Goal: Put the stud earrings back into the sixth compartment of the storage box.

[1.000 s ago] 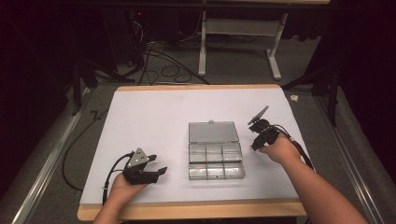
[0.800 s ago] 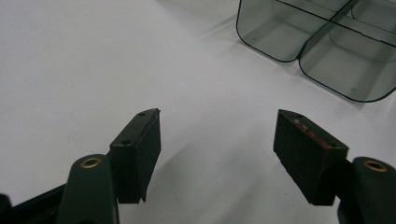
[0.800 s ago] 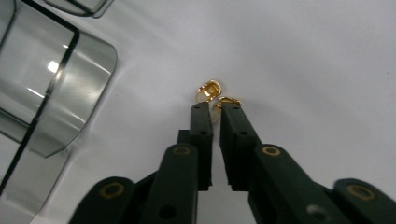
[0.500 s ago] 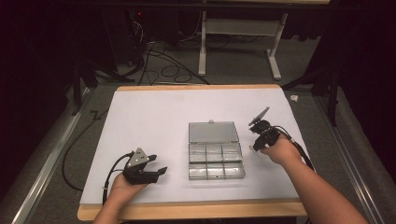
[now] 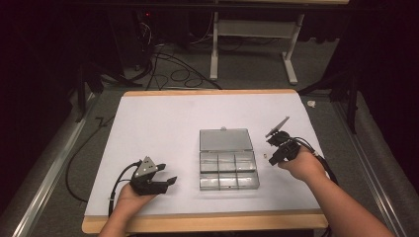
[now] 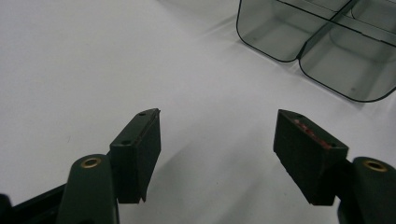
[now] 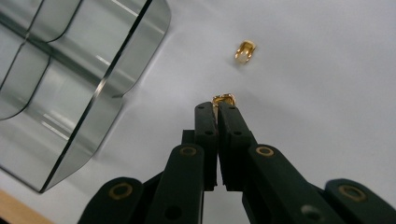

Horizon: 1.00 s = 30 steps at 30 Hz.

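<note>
A clear plastic compartment box [image 5: 228, 169] lies open mid-table, its lid [image 5: 225, 139] flat behind it. My right gripper [image 7: 218, 103] is shut on a small gold piece [image 7: 223, 98] at its tips, just above the white table to the right of the box [image 7: 70, 74]; in the high view that gripper [image 5: 271, 156] sits at the box's right edge. A second gold piece [image 7: 244, 50] with a pale bead lies on the table a little beyond the tips. My left gripper [image 5: 168, 181] rests open near the front left, nothing between its pads [image 6: 140, 140], with box corners [image 6: 322, 46] ahead.
The white table surface [image 5: 163, 128] has a wooden front edge [image 5: 207, 223]. Cables [image 5: 91, 148] trail off the left side onto the floor. A white desk frame [image 5: 247, 39] stands beyond the far edge. The compartments in view look empty.
</note>
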Motion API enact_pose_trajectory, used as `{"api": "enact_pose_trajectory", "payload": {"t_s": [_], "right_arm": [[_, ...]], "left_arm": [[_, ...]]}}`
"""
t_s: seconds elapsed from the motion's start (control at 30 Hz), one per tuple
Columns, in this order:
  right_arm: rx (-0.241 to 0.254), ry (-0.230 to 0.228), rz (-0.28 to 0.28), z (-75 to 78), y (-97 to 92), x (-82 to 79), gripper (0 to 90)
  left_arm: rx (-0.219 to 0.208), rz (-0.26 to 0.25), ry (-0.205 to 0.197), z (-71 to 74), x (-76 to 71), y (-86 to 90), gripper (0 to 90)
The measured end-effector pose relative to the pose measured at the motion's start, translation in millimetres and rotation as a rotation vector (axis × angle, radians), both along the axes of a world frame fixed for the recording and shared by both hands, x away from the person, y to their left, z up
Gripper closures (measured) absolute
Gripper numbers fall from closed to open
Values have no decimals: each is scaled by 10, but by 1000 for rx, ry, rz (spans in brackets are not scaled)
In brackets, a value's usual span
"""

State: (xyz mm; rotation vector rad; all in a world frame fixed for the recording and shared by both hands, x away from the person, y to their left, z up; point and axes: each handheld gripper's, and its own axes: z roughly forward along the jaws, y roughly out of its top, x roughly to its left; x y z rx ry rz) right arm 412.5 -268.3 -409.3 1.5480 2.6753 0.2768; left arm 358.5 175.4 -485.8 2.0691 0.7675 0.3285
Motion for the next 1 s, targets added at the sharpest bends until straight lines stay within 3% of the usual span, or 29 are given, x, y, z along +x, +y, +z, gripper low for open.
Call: {"api": "enact_pose_trajectory", "payload": {"t_s": [0.4, 0.7, 0.73, 1.0], "right_arm": [[10, 10, 44, 85, 48, -238, 887], [6, 30, 32, 91, 60, -346, 887], [5, 23, 59, 104, 61, -362, 887], [10, 15, 97, 220, 179, -432, 887]], "left_arm": [[-1, 0, 1, -1, 3, 1, 327], [-1, -1, 1, -1, 3, 0, 326], [-1, -2, 3, -1, 5, 1, 326], [2, -3, 5, 1, 4, 0, 326]]}}
